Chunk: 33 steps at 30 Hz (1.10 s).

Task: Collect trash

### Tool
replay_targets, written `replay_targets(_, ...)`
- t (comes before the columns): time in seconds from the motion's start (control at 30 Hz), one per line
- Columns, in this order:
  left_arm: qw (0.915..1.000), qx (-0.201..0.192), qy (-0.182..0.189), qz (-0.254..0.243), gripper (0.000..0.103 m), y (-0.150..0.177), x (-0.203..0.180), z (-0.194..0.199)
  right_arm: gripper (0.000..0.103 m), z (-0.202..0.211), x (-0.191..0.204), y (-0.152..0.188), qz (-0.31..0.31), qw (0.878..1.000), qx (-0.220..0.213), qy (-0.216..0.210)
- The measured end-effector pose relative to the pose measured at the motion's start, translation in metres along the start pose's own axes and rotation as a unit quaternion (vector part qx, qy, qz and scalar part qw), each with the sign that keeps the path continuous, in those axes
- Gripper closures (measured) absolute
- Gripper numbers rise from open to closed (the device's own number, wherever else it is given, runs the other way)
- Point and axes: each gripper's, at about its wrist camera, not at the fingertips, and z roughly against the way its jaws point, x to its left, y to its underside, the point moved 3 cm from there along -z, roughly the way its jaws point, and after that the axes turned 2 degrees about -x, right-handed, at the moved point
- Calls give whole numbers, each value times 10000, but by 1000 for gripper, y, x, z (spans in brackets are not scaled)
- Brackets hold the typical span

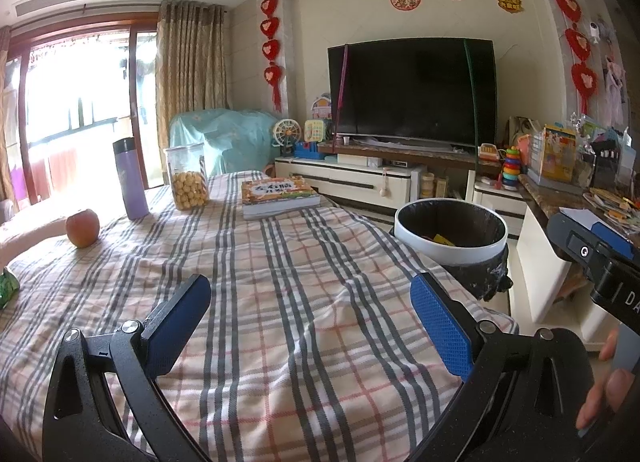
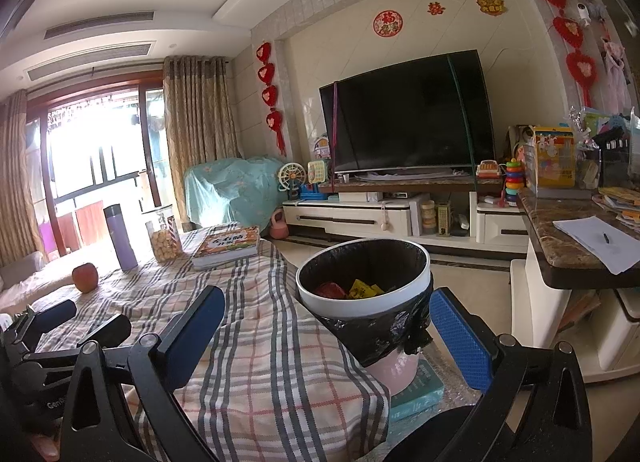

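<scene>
**Most trash binned, one scrap left**

Checked cloth covered the table (image 1: 304,302). Nearest, left gripper (image 1: 310,316) and right gripper (image 2: 326,328) gaped wide, both empty. At the near left edge lay a green wrapper (image 1: 7,286). Farther right, the bin (image 2: 362,282) held red and yellow scraps

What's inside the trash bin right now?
The trash bin has a black liner holding a red wrapper and a yellow wrapper. Its front wall hides anything deeper.
</scene>
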Motion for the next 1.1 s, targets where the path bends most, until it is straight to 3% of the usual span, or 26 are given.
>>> replay_targets(1.1,9997,227,78,111,1,2,11,-10,0,-11,-4,9,-71,9994,296,-148)
